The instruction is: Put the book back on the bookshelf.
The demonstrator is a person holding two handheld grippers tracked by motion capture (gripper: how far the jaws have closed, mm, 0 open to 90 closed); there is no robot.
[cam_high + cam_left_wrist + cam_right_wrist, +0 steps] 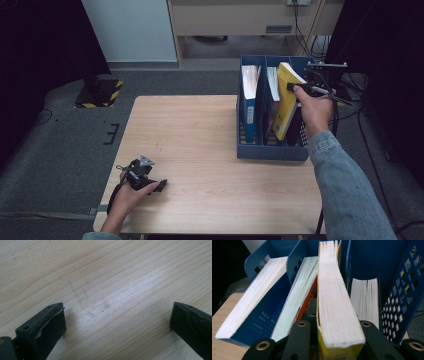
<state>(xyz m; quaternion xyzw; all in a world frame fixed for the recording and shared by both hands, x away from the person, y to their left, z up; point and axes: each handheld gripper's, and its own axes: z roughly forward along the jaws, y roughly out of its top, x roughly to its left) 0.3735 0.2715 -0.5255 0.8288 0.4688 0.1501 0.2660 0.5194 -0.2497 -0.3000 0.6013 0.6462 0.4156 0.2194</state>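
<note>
My right gripper (295,88) is shut on a yellow book (286,102), gripping its upper edge. The book leans to the left over the blue three-slot file rack (270,150), with its lower end down among the rack's middle and right slots. In the right gripper view the yellow book (334,305) shows its page edges between the two black jaws of the right gripper (337,340). My left gripper (159,186) rests on the wooden table (200,130) at the near left. Its jaws stand wide apart over bare wood, and the left gripper (117,322) is open.
A blue-covered book (262,320) stands in the rack's left slot, an orange-covered one (299,292) in the middle slot and a dark-covered one (364,300) in the right slot. The perforated rack wall (404,290) lies just right of them. Cables hang behind the rack.
</note>
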